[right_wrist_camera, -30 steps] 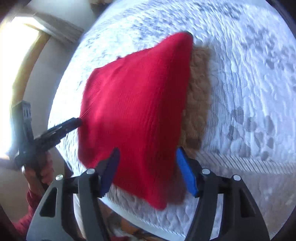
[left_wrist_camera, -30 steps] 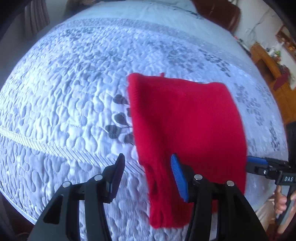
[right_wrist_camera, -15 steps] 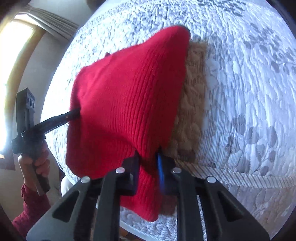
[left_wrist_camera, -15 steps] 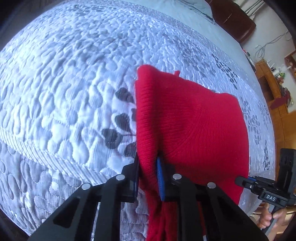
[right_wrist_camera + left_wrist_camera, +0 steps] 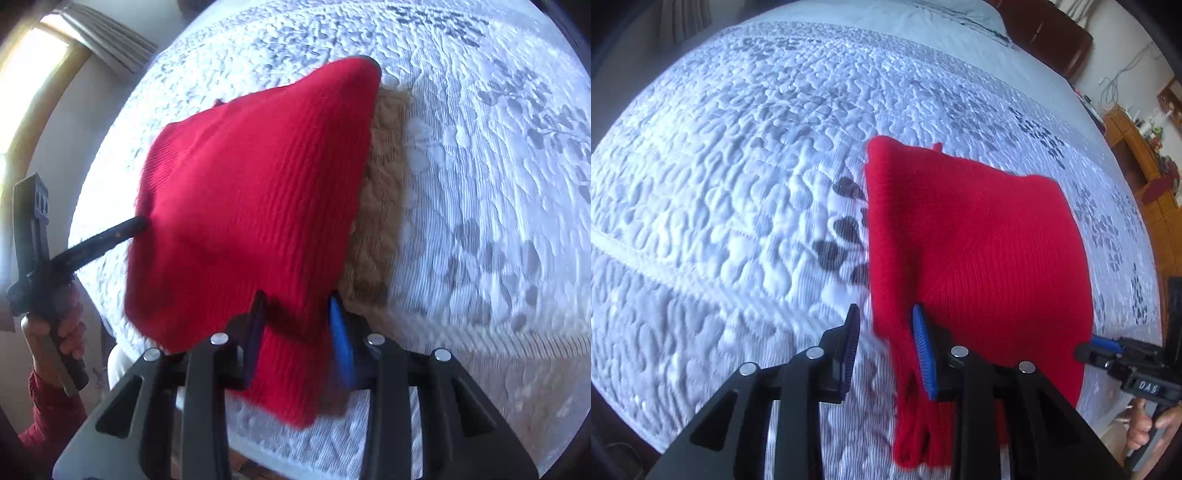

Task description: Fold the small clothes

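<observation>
Letting go is what I read here: both sets of jaws are opening around the near edge of the red knit garment (image 5: 979, 258), which lies on the white quilted bedspread (image 5: 720, 184) close to the near edge of the bed.

My left gripper (image 5: 886, 347) points steeply down at the garment's near-left corner. A narrow strip of red cloth runs between its fingers, against the blue pad on the right side, while the dark finger on the left stands clear of it with bare quilt showing in the gap. So it is parted, not pinching.

My right gripper (image 5: 297, 332) sits at the near-right corner. Red knit fills the space between its fingers; the blurred edges leave it unclear whether the pads touch the cloth, but I judge they no longer press it.

From the right camera, a tan fuzzy piece (image 5: 380, 206) peeks out along the garment's right side, just beside or under it; I cannot tell whether it is a lining or a separate item.

The garment lies fairly flat, apparently doubled over, with its near end hanging over the bed's edge. Next I would lift both grippers clear without dragging the knit, then take hold of one side to fold it across, keeping the edges aligned.
</observation>
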Available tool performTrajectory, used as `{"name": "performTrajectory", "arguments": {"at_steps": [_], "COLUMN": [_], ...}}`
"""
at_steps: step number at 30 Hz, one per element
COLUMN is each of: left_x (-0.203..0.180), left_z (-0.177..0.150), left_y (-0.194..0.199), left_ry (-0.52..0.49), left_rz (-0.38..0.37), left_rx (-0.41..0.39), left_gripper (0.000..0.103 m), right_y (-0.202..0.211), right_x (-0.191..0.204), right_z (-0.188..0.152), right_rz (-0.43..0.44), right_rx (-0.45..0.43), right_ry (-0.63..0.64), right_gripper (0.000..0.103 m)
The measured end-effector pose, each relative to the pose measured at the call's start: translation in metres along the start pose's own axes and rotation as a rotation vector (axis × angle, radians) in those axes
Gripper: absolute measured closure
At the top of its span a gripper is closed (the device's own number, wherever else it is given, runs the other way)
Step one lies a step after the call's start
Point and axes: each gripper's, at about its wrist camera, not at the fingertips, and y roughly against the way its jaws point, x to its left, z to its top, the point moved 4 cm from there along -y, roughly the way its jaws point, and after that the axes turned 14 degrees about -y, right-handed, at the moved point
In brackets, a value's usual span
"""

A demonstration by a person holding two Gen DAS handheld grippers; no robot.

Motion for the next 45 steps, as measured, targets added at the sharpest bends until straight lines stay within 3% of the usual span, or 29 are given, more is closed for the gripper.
{"name": "performTrajectory", "arguments": {"at_steps": [2,6,8,11,14,24,28,37,41,45], "left_x": [-0.012,-0.029,-0.036,-0.036,-0.03,-0.03,-0.028,-0.039,-0.047,-0.049], "left_z": [-0.016,-0.045,-0.055,-0.059,-0.057,-0.063,-0.061,-0.051,-0.047,-0.046], "left_y": [0.007,0.008,0.005,0.002,0.006,-0.004,0.004,0.037,0.048,0.049], "left_ry": [-0.04,-0.095,-0.105,-0.102,-0.105,-0.102,-0.091,-0.114,-0.125,-0.122], "left_rz": [-0.009,0.0,0.01,0.008,0.02,0.027,0.037,0.111,0.124,0.117], "left_rx": [0.019,0.048,0.058,0.068,0.081,0.074,0.066,0.0,-0.035,-0.042], "left_gripper": [0.07,0.07,0.075,0.089,0.095,0.095,0.086,0.076,0.065,0.065], "right_y": [0.006,0.004,-0.001,-0.006,-0.001,-0.014,-0.008,0.028,0.033,0.027], "right_x": [-0.001,-0.012,-0.016,-0.02,-0.018,-0.02,-0.021,-0.006,0.001,0.008], "right_z": [-0.013,-0.038,-0.045,-0.054,-0.058,-0.062,-0.06,-0.047,-0.042,-0.04], "right_rz": [0.006,0.003,-0.002,-0.041,-0.036,-0.069,-0.073,-0.122,-0.131,-0.145], "right_rx": [0.009,0.038,0.052,0.063,0.055,0.052,0.051,-0.069,-0.088,-0.092], "right_ry": [0.003,-0.017,-0.027,-0.033,-0.026,-0.009,-0.013,0.015,0.02,0.023], "right_gripper": [0.06,0.06,0.06,0.061,0.061,0.062,0.062,0.061,0.061,0.061]}}
